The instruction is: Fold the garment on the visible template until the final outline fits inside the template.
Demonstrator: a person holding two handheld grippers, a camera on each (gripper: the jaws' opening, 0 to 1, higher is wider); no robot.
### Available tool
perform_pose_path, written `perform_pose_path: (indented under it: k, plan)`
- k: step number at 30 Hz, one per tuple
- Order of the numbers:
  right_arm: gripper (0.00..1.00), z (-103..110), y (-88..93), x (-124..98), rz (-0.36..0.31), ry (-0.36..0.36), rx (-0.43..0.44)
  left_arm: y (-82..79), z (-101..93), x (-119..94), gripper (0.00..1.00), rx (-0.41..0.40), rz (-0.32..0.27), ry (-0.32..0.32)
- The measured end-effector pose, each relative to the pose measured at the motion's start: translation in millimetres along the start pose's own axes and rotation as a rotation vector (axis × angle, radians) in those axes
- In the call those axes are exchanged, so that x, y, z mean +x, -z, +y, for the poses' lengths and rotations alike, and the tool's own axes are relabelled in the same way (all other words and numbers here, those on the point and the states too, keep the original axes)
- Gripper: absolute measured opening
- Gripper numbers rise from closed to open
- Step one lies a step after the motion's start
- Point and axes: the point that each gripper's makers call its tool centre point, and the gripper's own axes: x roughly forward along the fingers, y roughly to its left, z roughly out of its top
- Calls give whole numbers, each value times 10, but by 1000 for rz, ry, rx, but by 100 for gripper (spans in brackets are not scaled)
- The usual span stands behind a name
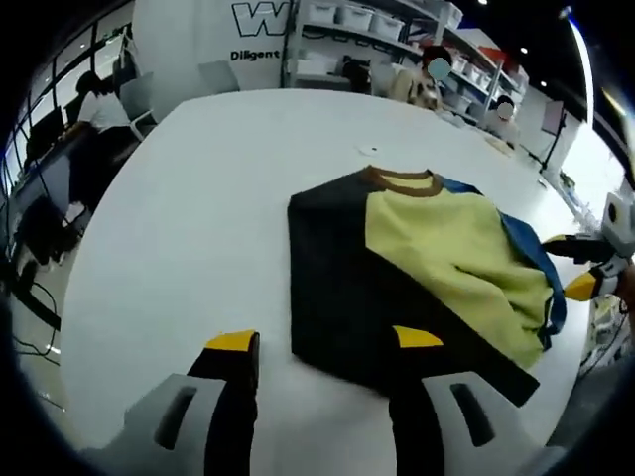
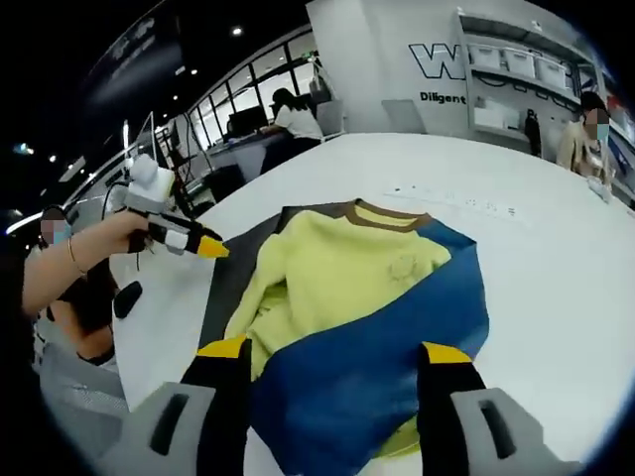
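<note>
You're working over a smooth white table (image 1: 198,228) with a faint satin sheen. On it lies a soft, matt knit-cloth garment (image 2: 347,297) in yellow, blue and black panels, its yellow front lightly fuzzy and creased, with a ribbed brown collar (image 1: 402,180). Your left gripper (image 1: 322,342) has matt black jaws with yellow tips set in smooth grey plastic. Your right gripper (image 2: 332,349) looks the same: matt black, yellow-tipped, moulded grey plastic housing.
</note>
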Motion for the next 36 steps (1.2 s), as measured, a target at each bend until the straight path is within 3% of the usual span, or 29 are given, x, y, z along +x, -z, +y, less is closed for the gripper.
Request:
perform_pose_path:
  k: [7,12,16,18,24,36]
  plan:
    - [42,29,78,-4,3,7,-16,26,16,67,41,-6,8,-13]
    - [34,20,152,24,8,24,-28,-14,22,110,27,-25,-2,-15]
    - [20,32,179,25,5,29,-27,-3,20,116,18,-46,2,-6]
    - [19,32,159,14,-10,44,-34,-5,33,113,16,-28,1,-9]
    - [1,58,69,-30,-44,48,-45,3,41,107,10,-31,4,-8]
    - [0,46,-2,-154,-81,27,-11,-4,109,101,6,-43,11,-24]
